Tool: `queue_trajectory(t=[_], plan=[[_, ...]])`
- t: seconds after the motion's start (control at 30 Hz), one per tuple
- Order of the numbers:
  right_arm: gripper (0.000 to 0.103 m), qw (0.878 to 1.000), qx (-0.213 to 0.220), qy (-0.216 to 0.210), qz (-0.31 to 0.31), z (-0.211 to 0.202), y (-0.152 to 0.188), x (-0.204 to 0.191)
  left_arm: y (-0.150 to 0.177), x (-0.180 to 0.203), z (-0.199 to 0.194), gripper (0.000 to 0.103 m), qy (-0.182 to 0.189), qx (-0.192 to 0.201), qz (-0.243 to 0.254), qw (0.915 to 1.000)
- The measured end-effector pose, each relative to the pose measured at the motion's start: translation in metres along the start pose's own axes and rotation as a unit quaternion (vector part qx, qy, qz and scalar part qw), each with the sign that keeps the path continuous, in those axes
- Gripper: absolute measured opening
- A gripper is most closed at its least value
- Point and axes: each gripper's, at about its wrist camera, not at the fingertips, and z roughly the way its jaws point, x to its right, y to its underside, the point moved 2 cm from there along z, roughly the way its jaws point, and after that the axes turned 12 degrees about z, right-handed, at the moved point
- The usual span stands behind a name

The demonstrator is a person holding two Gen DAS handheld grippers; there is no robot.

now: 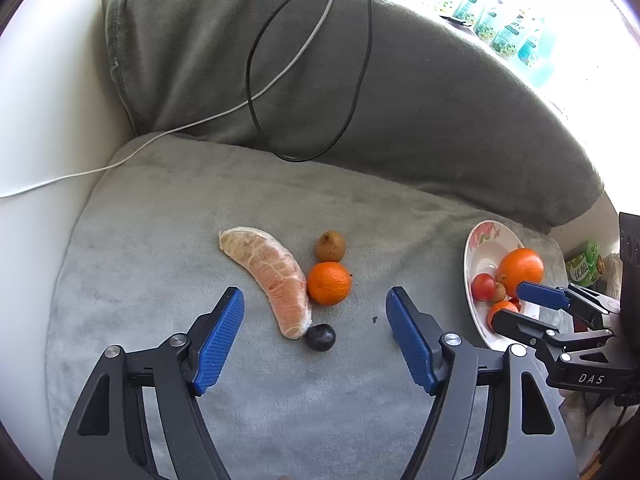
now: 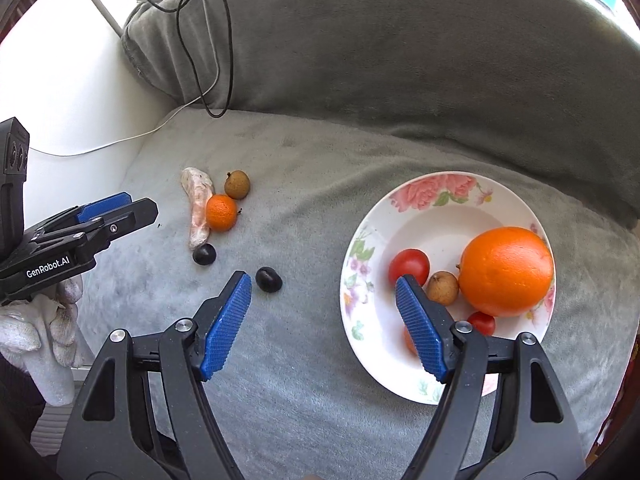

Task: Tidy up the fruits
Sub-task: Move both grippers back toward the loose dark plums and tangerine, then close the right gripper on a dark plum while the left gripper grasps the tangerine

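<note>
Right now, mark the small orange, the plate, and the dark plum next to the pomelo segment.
small orange [image 1: 329, 283]: left wrist view, middle of its peel.
plate [image 2: 434, 196]: right wrist view, far flowered rim.
dark plum [image 1: 321, 337]: left wrist view, centre, by the pomelo segment [image 1: 272, 276] tip.

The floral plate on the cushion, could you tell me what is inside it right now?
The floral plate holds a large orange, a tomato, a small brown fruit and a small red fruit. A gripper finger covers most of another orange piece.

Big orange [image 2: 506, 271], tomatoes [image 2: 409, 266] in floral plate [image 2: 436, 200]; small orange [image 2: 221, 212], pomelo segment [image 2: 197, 206] on cushion.
</note>
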Motion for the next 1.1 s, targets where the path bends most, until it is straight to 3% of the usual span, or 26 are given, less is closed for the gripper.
queue_trajectory(t=[0.33, 0.53, 0.67, 0.8, 0.9, 1.1], plan=[[0.077, 0.998, -0.022, -0.001, -0.062, 0.025, 0.008, -0.032, -0.007, 0.006, 0.011, 0.071, 0.013, -0.003, 0.054, 0.9985], [0.077, 0.997, -0.037, -0.004, -0.065, 0.039, 0.010, -0.036, -0.011, 0.016, 0.030, 0.063, 0.023, -0.023, 0.093, 0.9951], [0.070, 0.997, -0.046, -0.006, -0.067, 0.047, 0.011, -0.036, -0.013, 0.022, 0.039, 0.058, 0.031, -0.032, 0.109, 0.9931], [0.069, 0.996, -0.050, -0.006, -0.074, 0.053, 0.012, -0.039, -0.015, 0.032, 0.050, 0.054, 0.038, -0.043, 0.134, 0.9893], [0.057, 0.996, -0.058, -0.007, -0.073, 0.058, 0.012, -0.040, -0.015, 0.034, 0.059, 0.052, 0.035, -0.051, 0.142, 0.9879], [0.056, 0.995, -0.064, -0.011, -0.074, 0.063, 0.012, -0.042, -0.014, 0.040, 0.072, 0.051, 0.030, -0.064, 0.162, 0.9842]])
